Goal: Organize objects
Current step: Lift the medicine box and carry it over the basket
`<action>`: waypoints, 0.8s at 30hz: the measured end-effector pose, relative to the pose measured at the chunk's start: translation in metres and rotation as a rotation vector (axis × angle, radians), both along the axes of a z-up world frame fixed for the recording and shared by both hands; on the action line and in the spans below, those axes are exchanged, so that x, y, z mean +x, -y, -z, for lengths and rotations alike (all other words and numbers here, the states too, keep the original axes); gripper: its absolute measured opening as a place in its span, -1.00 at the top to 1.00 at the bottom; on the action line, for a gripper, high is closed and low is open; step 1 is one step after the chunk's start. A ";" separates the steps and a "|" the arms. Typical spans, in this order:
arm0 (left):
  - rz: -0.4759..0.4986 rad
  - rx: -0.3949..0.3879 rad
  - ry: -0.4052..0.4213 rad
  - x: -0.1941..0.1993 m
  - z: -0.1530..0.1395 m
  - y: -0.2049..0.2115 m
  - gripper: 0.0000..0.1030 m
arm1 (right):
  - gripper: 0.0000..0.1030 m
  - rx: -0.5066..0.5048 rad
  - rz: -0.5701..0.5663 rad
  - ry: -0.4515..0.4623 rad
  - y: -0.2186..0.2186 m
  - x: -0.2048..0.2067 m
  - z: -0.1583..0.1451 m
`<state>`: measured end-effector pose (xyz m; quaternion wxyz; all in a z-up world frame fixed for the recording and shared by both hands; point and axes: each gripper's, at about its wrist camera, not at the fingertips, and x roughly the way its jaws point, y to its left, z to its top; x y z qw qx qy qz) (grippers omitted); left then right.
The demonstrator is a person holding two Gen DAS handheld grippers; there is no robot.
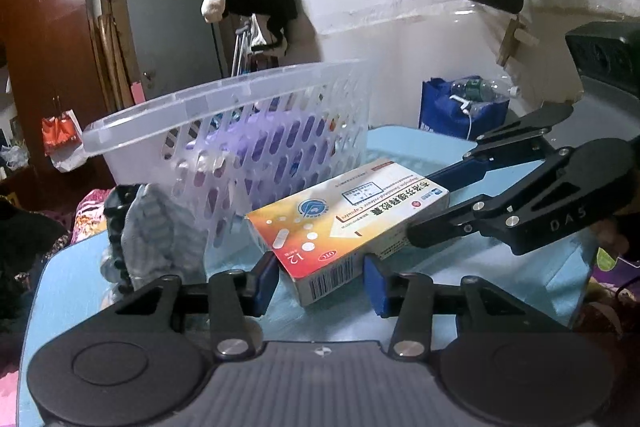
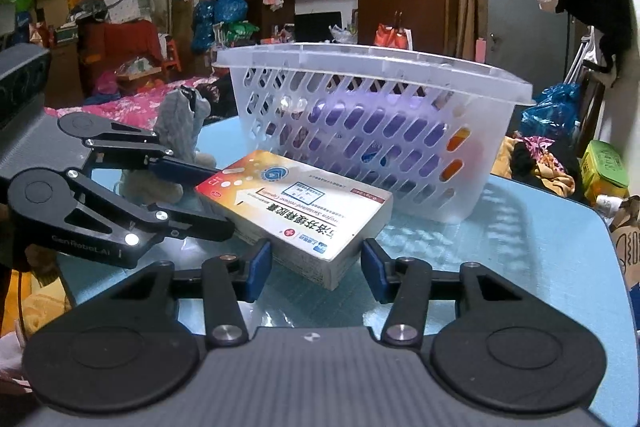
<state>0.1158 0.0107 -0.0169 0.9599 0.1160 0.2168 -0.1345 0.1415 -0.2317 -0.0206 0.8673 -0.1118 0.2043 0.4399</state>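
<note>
lying flat on the blue table, the medicine box sits just in front of the clear basket. left wrist view: left gripper spread wide, box end between its fingers, contact unclear; right gripper likewise parted around the far end. right wrist view: right gripper agape at the box; left gripper opposite; grey cloth behind.

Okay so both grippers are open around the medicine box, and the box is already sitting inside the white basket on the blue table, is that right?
Not quite. The medicine box is not inside the white basket; it lies on the blue table in front of the basket, as the right wrist view shows. The rest holds: the left gripper and the right gripper are both open around the box.
</note>
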 end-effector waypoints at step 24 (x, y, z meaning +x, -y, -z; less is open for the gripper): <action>-0.077 0.099 0.218 0.028 -0.136 0.014 0.05 | -0.01 0.029 -0.001 0.180 -0.040 0.053 -0.129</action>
